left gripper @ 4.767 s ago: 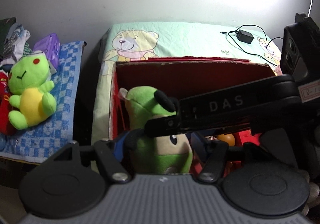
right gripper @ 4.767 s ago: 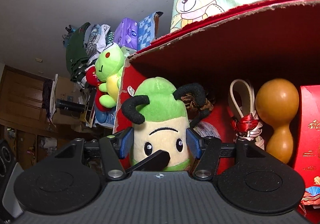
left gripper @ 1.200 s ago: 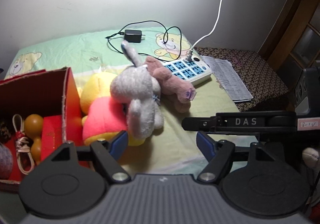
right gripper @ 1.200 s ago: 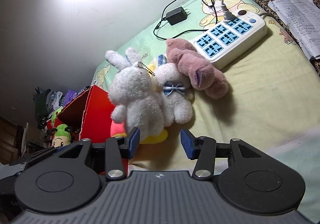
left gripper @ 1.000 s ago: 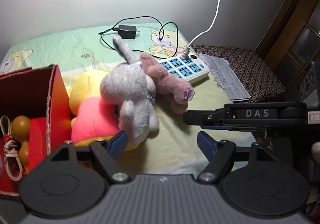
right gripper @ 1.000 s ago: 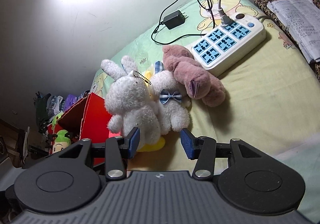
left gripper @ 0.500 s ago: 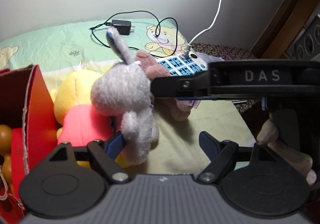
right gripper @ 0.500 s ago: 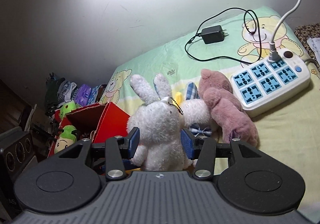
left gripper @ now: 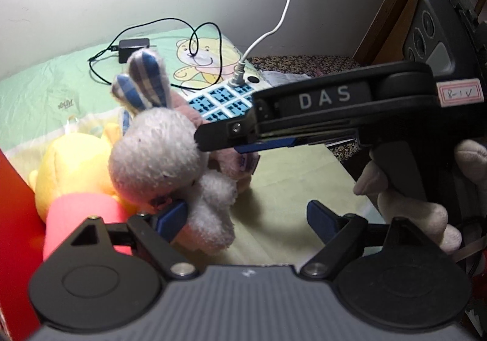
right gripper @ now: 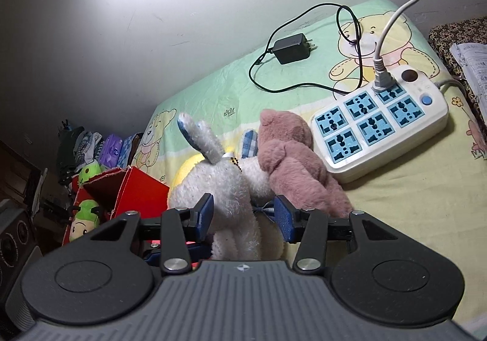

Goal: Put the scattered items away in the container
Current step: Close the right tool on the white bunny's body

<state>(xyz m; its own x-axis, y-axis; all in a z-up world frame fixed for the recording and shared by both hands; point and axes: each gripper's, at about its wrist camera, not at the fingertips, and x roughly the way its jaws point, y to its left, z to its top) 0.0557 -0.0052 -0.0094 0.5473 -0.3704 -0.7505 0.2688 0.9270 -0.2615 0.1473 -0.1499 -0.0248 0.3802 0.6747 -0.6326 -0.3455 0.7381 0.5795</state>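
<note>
A white plush bunny [left gripper: 155,155] with blue-checked ears lies on the bed sheet, leaning on a yellow and pink plush [left gripper: 76,176] beside the red box [right gripper: 134,192]. My right gripper [right gripper: 243,216] straddles the bunny [right gripper: 225,189]. Its jaws are closing, and the pads sit at the fur without visibly squeezing it. In the left wrist view that gripper reaches in from the right over the bunny's head. My left gripper [left gripper: 246,217] is low in front of the bunny, its jaws opening. Its left pad touches the bunny's lower body and the right pad is free.
A dusty-pink plush [right gripper: 298,170] lies against the bunny on the right. Behind it are a white power strip [right gripper: 383,128] with a plugged cable and a black charger [right gripper: 292,47]. A green plush [right gripper: 85,219] sits in the box. A hand [left gripper: 411,204] holds the right gripper.
Both grippers left the box and came in on the toy pile. The right one now straddles the white bunny. The left jaws have widened and sunk closer to the bunny.
</note>
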